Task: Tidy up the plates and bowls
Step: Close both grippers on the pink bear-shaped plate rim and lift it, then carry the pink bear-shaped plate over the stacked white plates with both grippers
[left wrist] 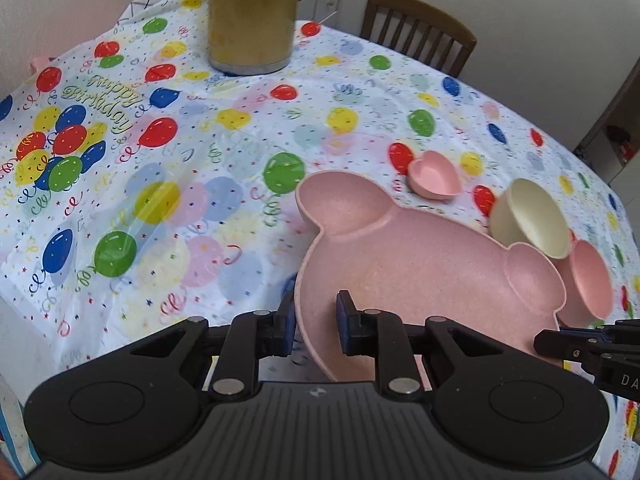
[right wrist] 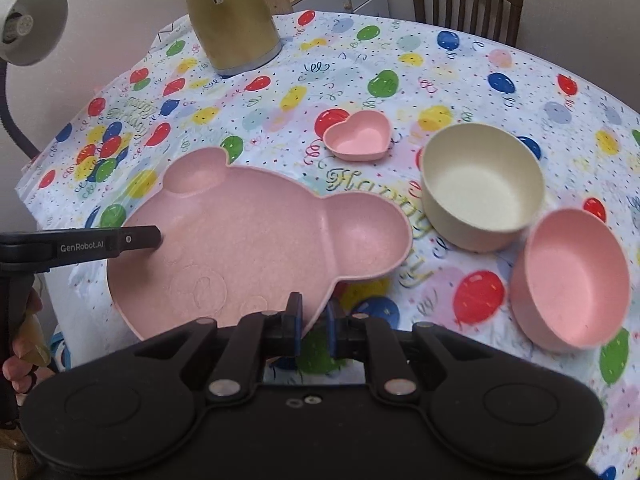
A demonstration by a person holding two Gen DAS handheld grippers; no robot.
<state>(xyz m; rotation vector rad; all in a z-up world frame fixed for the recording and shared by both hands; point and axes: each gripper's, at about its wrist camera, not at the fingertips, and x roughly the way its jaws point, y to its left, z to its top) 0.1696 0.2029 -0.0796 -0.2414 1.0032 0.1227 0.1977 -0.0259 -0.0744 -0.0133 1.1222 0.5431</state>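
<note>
Balloon-print cloth over the bench [right wrist: 280,92], everything pastel on top. Bear-shaped pink plate [right wrist: 248,232] tilted clear of the cloth, pinched at two rim points: left gripper [left wrist: 314,326] clamped on one edge, right gripper [right wrist: 316,324] clamped on the edge below the ear lobe. Probably a two-handed carry to keep it level. Right of the plate, cream bowl [right wrist: 480,188] and pink bowl [right wrist: 572,276] touching; beyond it, heart dish [right wrist: 358,138]; far behind, gold kettle [right wrist: 232,20].

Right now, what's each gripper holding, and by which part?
Both hold the bear plate by its rim: left gripper clamps the near-left edge, right gripper the near-right edge below the ear.
</note>
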